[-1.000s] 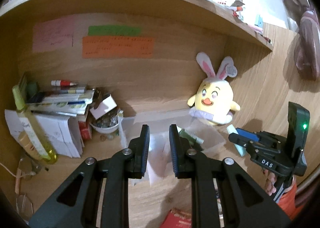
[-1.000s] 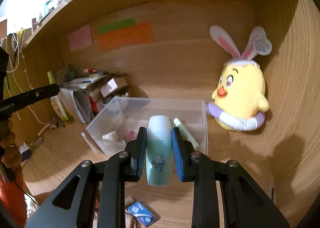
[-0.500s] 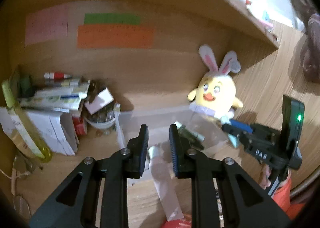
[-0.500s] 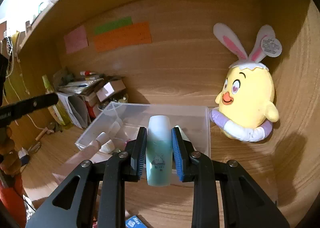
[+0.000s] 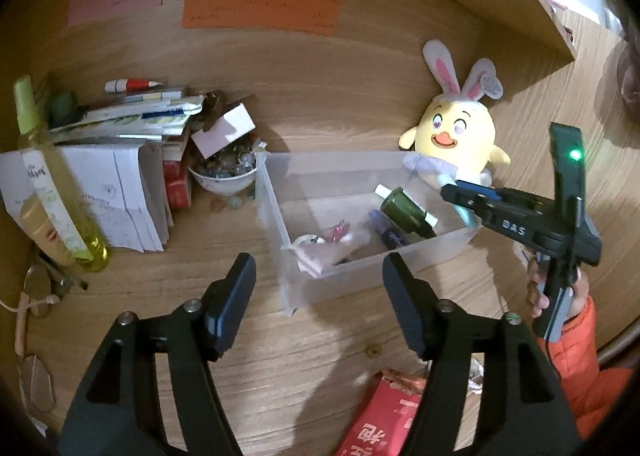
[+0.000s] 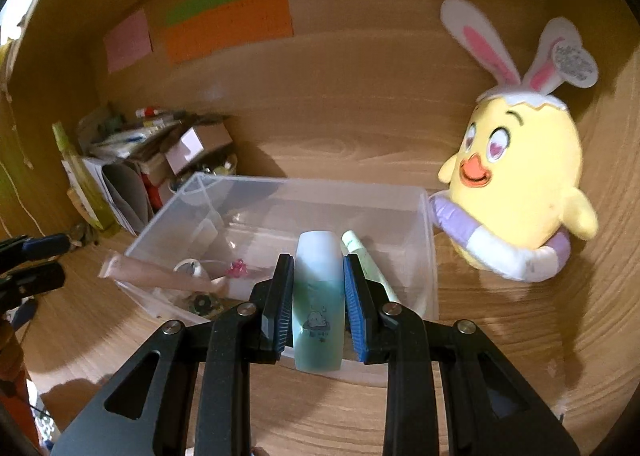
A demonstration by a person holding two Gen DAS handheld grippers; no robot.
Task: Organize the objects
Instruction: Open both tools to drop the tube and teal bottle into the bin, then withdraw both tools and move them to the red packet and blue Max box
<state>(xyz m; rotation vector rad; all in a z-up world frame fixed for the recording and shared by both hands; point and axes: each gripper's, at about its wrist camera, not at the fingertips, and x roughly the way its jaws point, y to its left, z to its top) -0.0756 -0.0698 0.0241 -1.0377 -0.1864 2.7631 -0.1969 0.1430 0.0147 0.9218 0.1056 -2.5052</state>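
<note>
A clear plastic bin (image 5: 280,216) (image 6: 428,240) stands on the wooden desk and holds a pink tube (image 6: 160,274), a dark green bottle (image 5: 402,210), a pale green tube (image 6: 360,252) and small items. My left gripper (image 5: 320,292) is open and empty, just in front of the bin's near wall. My right gripper (image 6: 316,296) is shut on a pale teal bottle (image 6: 318,320) and holds it over the bin's near edge; it shows in the left wrist view (image 5: 472,196) at the bin's right end.
A yellow bunny-eared chick plush (image 5: 456,136) (image 6: 516,192) sits right of the bin against the back wall. Stacked papers (image 5: 120,192), a yellow-green bottle (image 5: 56,200) and a bowl of trinkets (image 5: 224,172) stand left. A red packet (image 5: 388,416) lies in front.
My left gripper has opened and let go of the pink tube, which now lies in the bin. My right gripper has moved closer to the bin with the teal bottle.
</note>
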